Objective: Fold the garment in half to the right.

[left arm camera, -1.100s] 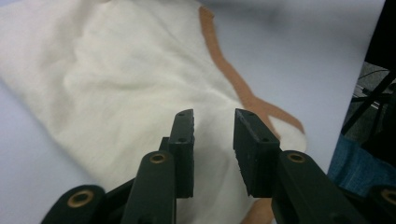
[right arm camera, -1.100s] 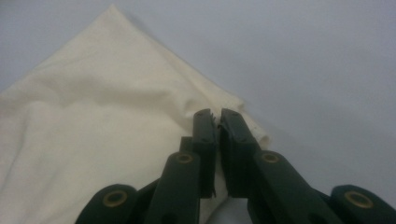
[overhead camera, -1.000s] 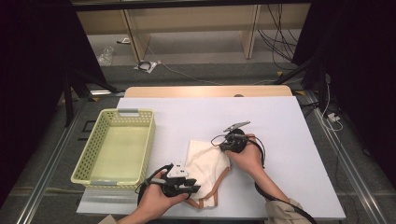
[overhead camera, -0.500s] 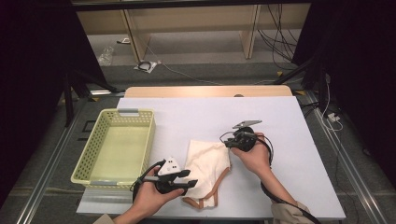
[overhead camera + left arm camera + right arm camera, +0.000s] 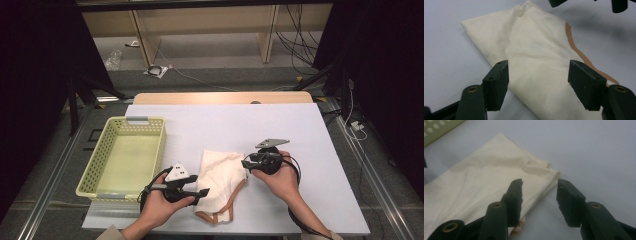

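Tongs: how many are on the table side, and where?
2. The left tongs are at the cream cloth bag's near-left edge; the right tongs are at its right edge. Both are open.

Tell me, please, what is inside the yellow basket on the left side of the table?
The yellow basket appears empty: its bare pale floor is visible, and no item lies on it. The near wall hides a narrow strip of the floor at the front. The folded cream cloth lies outside, on the table.

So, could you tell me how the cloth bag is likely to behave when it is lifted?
The cloth bag looks soft and creased, so it will probably droop and unfold. It lies flat and thin, so it is likely light. Its brown strap trails loose and may dangle.
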`<action>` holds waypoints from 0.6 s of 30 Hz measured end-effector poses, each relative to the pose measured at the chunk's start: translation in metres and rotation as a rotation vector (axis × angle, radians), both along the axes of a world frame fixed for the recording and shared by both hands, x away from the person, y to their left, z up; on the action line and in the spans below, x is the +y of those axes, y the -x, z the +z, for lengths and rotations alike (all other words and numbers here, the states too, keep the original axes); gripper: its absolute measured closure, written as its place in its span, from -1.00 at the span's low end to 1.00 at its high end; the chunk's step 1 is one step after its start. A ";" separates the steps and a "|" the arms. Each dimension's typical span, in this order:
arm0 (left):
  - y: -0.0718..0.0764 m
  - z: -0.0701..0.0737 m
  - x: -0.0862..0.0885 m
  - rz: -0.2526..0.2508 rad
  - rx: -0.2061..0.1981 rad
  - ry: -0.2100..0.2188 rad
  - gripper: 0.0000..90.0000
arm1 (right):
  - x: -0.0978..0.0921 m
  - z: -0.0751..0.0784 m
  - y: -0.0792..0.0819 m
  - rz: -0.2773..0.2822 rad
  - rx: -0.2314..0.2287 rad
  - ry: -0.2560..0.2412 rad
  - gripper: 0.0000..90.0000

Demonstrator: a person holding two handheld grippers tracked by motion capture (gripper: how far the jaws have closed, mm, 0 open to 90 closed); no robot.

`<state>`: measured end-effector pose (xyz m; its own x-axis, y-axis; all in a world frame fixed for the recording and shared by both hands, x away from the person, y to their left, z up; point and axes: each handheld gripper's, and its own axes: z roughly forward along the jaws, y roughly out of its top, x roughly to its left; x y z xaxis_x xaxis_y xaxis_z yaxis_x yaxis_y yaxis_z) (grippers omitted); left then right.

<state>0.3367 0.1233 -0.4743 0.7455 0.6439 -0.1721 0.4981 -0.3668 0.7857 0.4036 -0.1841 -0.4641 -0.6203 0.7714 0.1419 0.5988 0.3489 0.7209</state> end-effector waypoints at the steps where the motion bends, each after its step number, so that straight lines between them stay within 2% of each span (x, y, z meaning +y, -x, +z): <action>1: 0.000 0.000 0.000 0.000 0.000 0.000 -0.36 | 0.000 0.000 0.000 0.000 0.000 0.000 0.21; 13: -0.003 0.000 0.002 0.020 0.014 0.022 -0.46 | -0.016 0.001 0.032 0.035 -0.055 -0.060 0.00; 18: -0.004 0.000 0.003 0.019 0.015 0.022 -0.46 | -0.025 0.002 0.043 0.017 -0.064 -0.093 -0.10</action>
